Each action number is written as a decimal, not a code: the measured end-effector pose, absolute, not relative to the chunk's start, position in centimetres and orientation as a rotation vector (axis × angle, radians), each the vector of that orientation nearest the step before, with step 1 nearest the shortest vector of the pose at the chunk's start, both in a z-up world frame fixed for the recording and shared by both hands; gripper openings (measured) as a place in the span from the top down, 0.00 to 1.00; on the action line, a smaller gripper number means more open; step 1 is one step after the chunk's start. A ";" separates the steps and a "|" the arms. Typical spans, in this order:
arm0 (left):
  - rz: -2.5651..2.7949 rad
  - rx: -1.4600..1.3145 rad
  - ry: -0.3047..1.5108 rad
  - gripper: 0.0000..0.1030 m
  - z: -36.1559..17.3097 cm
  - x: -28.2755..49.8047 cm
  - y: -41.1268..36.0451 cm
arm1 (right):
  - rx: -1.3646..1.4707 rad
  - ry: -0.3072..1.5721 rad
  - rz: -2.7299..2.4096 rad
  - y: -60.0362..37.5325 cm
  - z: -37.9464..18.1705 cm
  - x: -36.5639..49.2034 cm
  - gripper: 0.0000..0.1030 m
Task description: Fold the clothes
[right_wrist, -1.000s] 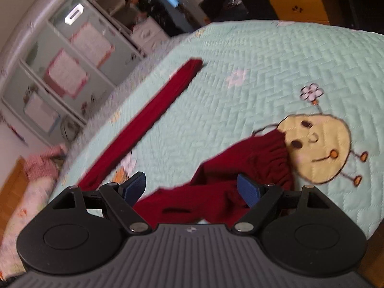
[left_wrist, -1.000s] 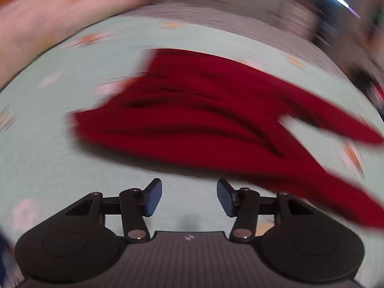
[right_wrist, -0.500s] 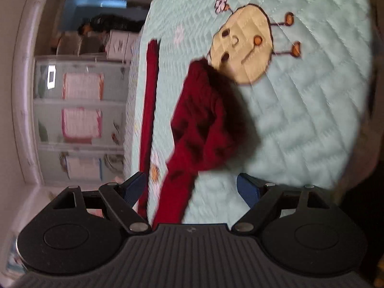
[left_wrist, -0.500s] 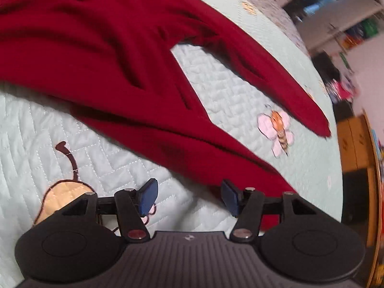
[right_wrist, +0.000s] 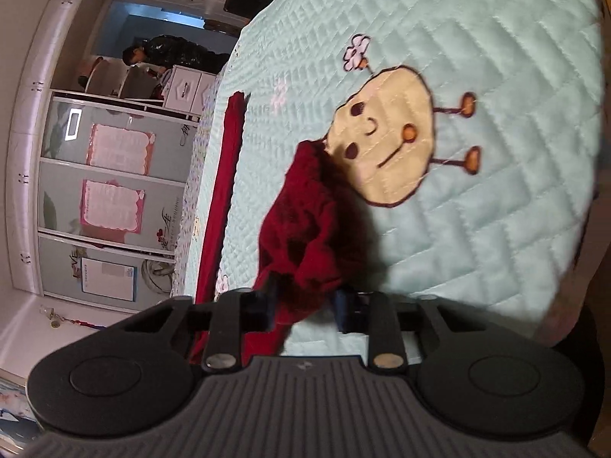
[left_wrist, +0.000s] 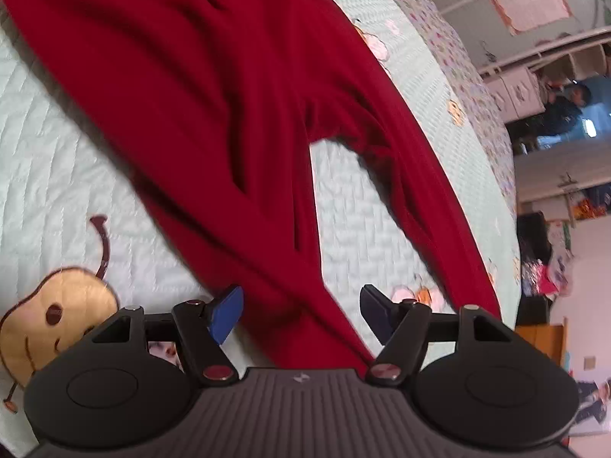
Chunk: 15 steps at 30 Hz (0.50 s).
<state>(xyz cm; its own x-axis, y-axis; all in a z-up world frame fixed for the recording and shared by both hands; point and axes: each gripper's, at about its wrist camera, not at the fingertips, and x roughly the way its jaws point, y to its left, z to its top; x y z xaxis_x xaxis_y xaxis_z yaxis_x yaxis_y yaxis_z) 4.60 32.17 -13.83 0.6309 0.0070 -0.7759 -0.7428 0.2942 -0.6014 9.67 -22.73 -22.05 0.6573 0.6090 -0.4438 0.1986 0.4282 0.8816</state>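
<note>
one red garment [left_wrist: 214, 114] spread on the quilted bed [left_wrist: 49, 160] — looks like trousers, two legs running away from you. it's soft knit, light and floppy, so it'll drape and drag across the quilt rather than hold any shape; it shouldn't slip much in the pads. take it at hems or the gathered waistband, where the fabric is doubled and thicker, not mid-panel.

left tool [left_wrist: 301, 311]: jaws opening, one leg lies between the pads but they aren't pressing on it — released. right tool [right_wrist: 305, 305]: jaws closing, clenched on a bunched end of the garment at the near edge.

count: one garment, two tools, one bed. there's a person in the doorway [right_wrist: 164, 53] at the back, well apart.
</note>
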 end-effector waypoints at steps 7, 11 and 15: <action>0.635 -1.262 0.765 0.33 -15.5 5.0 33.5 | 1.141 0.856 0.319 -23.2 -22.5 9.6 0.81; 0.636 -1.157 0.687 0.91 -14.7 4.3 33.0 | 1.231 0.859 0.328 -23.7 -22.8 9.5 0.65; 0.588 -1.140 0.663 0.92 -14.2 2.5 32.9 | 1.226 0.847 0.341 -23.6 -21.9 9.2 0.47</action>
<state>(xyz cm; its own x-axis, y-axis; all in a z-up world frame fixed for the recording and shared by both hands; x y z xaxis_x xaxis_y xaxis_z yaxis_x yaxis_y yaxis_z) 2.49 32.86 -14.21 0.6711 0.0871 -0.7362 -0.7205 0.3105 -0.6201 9.15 -23.61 -21.94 0.6580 0.6486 -0.3824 0.2032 0.3361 0.9197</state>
